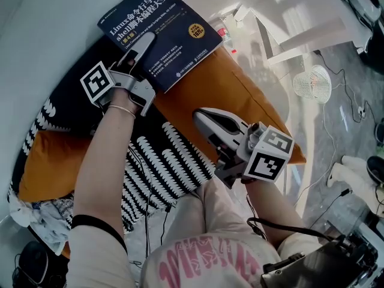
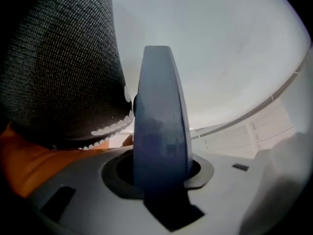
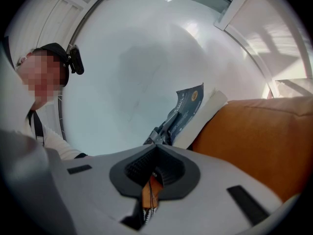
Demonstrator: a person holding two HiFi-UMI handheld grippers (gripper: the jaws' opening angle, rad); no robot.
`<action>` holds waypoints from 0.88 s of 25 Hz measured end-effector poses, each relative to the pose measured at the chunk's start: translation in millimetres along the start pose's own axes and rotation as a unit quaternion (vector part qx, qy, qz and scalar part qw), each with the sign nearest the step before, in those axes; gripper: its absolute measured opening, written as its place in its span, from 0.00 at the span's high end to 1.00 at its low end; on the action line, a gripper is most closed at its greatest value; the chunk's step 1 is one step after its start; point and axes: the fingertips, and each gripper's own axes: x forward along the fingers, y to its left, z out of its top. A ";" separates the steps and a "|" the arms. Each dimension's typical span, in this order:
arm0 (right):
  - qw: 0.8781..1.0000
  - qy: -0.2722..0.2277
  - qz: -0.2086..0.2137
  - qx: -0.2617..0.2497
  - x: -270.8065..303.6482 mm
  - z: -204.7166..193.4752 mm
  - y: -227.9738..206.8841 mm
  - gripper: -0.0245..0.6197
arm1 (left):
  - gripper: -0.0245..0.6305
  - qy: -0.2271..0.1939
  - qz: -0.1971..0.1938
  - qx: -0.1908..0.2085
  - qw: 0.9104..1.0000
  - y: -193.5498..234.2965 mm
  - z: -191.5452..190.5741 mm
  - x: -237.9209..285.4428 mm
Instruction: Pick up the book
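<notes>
A dark blue book [image 1: 161,30] with a Linux title on its cover hangs tilted above the cushions at the top of the head view. My left gripper [image 1: 139,47] is shut on its near edge, one finger lying across the cover. In the left gripper view the book's edge [image 2: 161,121] stands edge-on between the jaws. My right gripper [image 1: 203,116] hovers over the orange cushion [image 1: 231,89], below and right of the book, shut with nothing in it. From the right gripper view the book [image 3: 190,104] shows ahead beside the cushion [image 3: 254,141].
A black cushion with a white pattern [image 1: 156,167] lies under my arms. A small white fan [image 1: 312,81] and cables sit on the floor at the right. White furniture [image 1: 300,23] stands at the upper right. A pale curved wall [image 3: 146,67] fills the background.
</notes>
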 end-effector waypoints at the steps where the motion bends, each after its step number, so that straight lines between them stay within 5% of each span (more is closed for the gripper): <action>1: 1.000 0.000 0.000 -0.001 -0.1 0.3 0.3 0.95 | 0.70 -0.002 -0.002 -0.002 1.000 0.0 0.5 -1.2; 22: 1.000 -0.004 0.000 -0.004 -2.3 2.5 0.1 0.95 | 0.70 -0.006 -0.022 -0.003 1.000 -8.3 3.1 -1.9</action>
